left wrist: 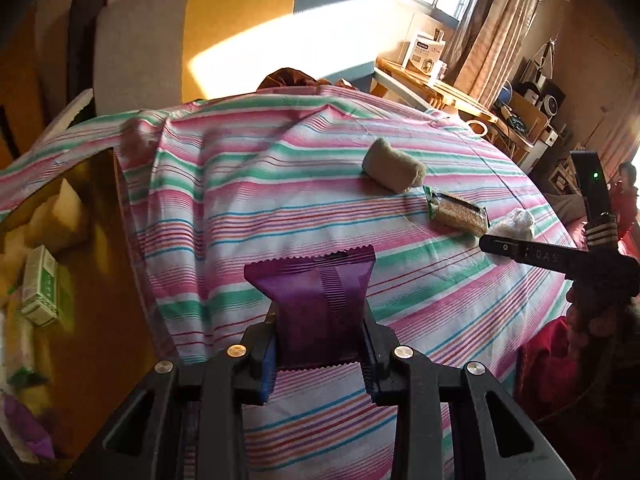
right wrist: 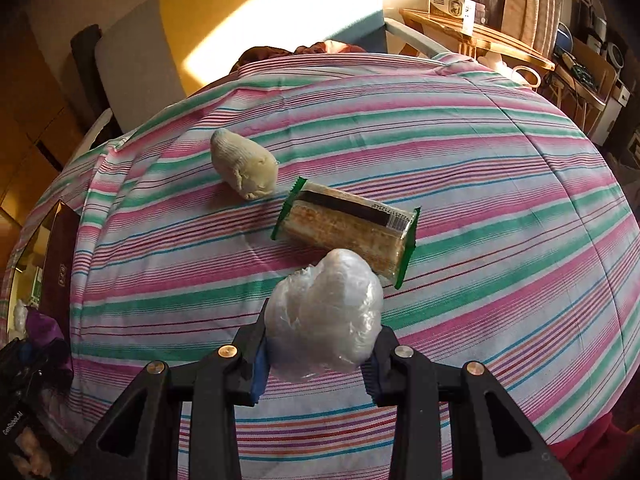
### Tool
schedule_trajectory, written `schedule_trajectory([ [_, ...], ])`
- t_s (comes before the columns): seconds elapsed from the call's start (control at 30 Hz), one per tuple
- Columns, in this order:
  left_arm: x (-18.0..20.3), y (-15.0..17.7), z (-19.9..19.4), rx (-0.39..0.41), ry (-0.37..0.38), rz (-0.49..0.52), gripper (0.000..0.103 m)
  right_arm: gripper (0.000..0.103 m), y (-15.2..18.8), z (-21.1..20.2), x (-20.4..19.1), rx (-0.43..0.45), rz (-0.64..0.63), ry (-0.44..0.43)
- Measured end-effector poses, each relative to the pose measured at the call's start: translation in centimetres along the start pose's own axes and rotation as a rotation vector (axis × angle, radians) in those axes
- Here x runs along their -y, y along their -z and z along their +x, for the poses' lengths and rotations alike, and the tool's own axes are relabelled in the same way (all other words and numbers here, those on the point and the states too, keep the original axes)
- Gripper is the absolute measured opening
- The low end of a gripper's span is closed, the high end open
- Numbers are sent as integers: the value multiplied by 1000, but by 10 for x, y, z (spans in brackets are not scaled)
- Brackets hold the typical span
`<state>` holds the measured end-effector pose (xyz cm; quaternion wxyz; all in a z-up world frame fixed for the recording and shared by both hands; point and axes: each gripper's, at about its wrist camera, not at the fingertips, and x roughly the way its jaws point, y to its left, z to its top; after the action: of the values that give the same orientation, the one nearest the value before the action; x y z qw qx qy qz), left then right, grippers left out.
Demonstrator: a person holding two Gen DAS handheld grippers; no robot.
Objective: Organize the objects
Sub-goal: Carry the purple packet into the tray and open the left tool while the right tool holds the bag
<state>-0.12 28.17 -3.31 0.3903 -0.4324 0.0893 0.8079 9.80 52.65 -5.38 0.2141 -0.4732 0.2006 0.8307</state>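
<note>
My left gripper (left wrist: 320,344) is shut on a purple snack packet (left wrist: 316,300), held just above the striped cloth (left wrist: 240,200). My right gripper (right wrist: 316,354) is shut on a crumpled clear plastic bag (right wrist: 326,320); in the left wrist view it (left wrist: 496,246) shows at the right with the bag (left wrist: 518,222). A green-edged cracker pack (right wrist: 348,228) and a beige rolled sock (right wrist: 244,168) lie on the cloth beyond it; both also show in the left wrist view, the pack (left wrist: 456,210) and the sock (left wrist: 394,170).
An open cardboard box (left wrist: 100,280) stands at the cloth's left edge, holding a green-white carton (left wrist: 40,286), foam pieces and purple wrappers. It also shows in the right wrist view (right wrist: 60,260). A wooden rack (right wrist: 480,36) with a white box stands behind.
</note>
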Motion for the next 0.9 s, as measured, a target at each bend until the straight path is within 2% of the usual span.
schedule_trajectory([
  [0.17, -22, -3, -39, 77, -69, -26, 34, 36, 0, 1, -6, 7, -27, -5],
  [0.3, -41, 2, -57, 110, -123, -42, 34, 36, 1, 1, -9, 5, -38, 7],
  [0.53, -79, 19, -70, 106, -180, -94, 34, 36, 3, 0, -14, 5, -60, 29],
  [0.67, -118, 36, -72, 77, -164, -202, 34, 36, 3, -1, -18, 12, -77, 40],
  [0.77, -147, 47, -90, 113, -143, -274, 34, 36, 3, -3, -23, 16, -91, 50],
  [0.9, -181, 63, -116, 154, -132, -334, 34, 36, 5, -13, -41, 37, -119, 17],
])
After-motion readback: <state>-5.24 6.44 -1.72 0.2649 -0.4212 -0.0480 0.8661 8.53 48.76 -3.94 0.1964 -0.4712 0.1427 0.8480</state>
